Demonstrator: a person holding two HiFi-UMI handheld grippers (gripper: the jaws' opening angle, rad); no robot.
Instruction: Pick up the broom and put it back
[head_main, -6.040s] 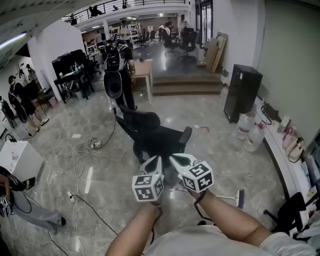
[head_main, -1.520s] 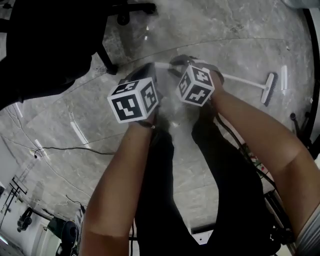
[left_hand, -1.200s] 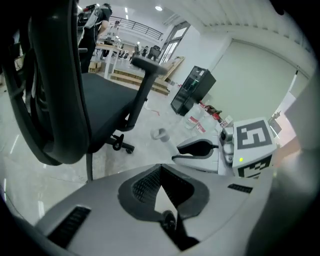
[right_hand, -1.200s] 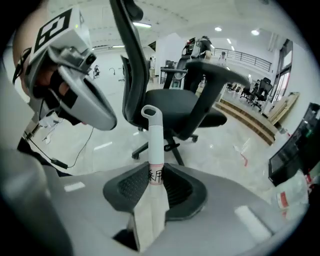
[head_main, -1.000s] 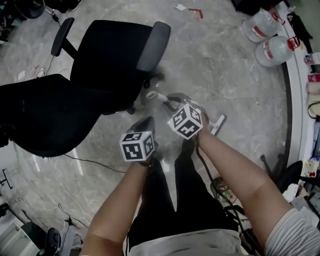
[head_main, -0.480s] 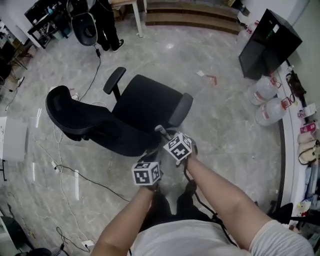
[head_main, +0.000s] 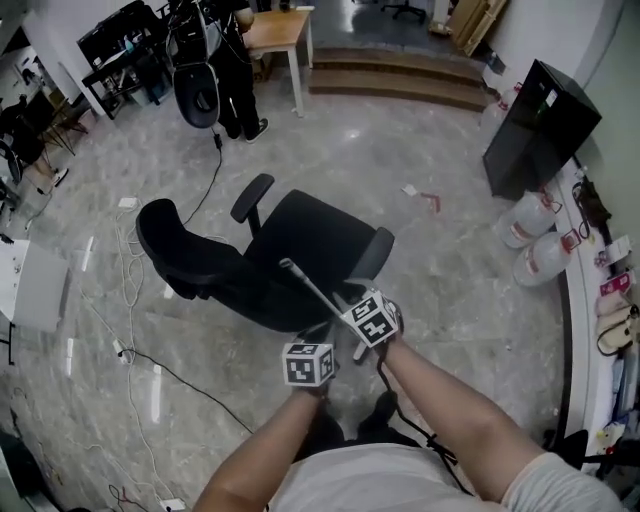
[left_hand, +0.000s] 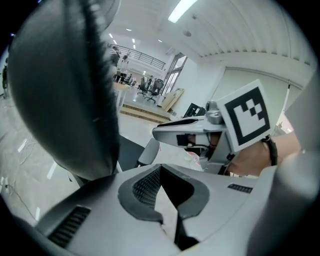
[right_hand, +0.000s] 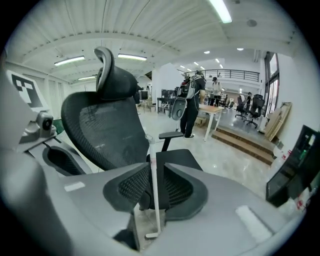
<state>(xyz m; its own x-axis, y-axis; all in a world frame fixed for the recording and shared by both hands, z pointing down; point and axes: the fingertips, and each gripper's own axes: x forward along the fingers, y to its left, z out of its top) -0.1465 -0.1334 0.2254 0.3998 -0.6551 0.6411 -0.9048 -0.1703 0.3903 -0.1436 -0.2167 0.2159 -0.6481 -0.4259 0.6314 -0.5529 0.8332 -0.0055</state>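
Note:
My right gripper (head_main: 343, 308) is shut on the broom's thin white handle (head_main: 308, 286), which sticks up and to the left over the black chair. In the right gripper view the handle (right_hand: 152, 192) runs upright between the dark pads (right_hand: 131, 186) of this gripper (right_hand: 152, 175). The broom's head is hidden below my arms. My left gripper (head_main: 317, 340) hangs just left of and below the right one. Its jaw tips meet in the left gripper view (left_hand: 159, 172) with nothing seen between them. The right gripper (left_hand: 197, 129) shows there too.
A black office chair (head_main: 300, 250) stands right in front of me on the grey marble floor. Cables (head_main: 130, 350) trail at the left. Two water bottles (head_main: 540, 262) and a black cabinet (head_main: 540, 130) are at the right. A person (head_main: 215, 70) stands by a wooden table (head_main: 275, 30).
Both grippers have risen from near the floor to waist height. The broom handle has come up with the right gripper, and the head view has lifted to take in the room.

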